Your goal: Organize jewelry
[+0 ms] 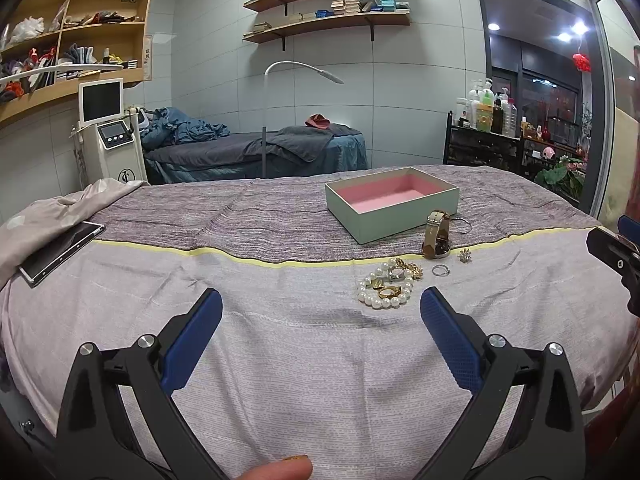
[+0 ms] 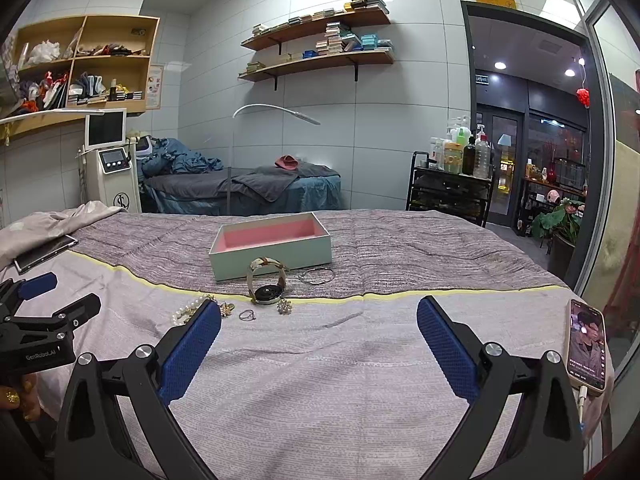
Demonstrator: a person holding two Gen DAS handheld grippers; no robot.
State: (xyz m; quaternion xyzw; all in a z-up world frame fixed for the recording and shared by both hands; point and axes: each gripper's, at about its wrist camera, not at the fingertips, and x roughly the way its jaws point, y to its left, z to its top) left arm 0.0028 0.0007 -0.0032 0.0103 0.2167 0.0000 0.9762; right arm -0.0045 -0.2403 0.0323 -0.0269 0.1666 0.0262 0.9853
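Observation:
A pale green box point(image 1: 390, 204) with a pink lining lies open on the bed, also in the right wrist view point(image 2: 272, 250). In front of it stand a wristwatch point(image 1: 436, 236) point(image 2: 266, 284), a thin bangle point(image 2: 316, 276), a silver ring point(image 1: 441, 270) point(image 2: 247, 315), a small brooch point(image 1: 465, 256) point(image 2: 285, 306), and a pearl bracelet point(image 1: 386, 290) with gold rings heaped inside it. My left gripper point(image 1: 320, 312) is open and empty, just short of the pearls. My right gripper point(image 2: 319, 320) is open and empty, near the ring and brooch.
A tablet point(image 1: 60, 252) lies at the bed's left edge. A phone point(image 2: 586, 346) playing video lies at the right edge with a cable. The bed point(image 1: 280, 344) has a grey-lilac cover. A second bed, machine, lamp and cart stand behind.

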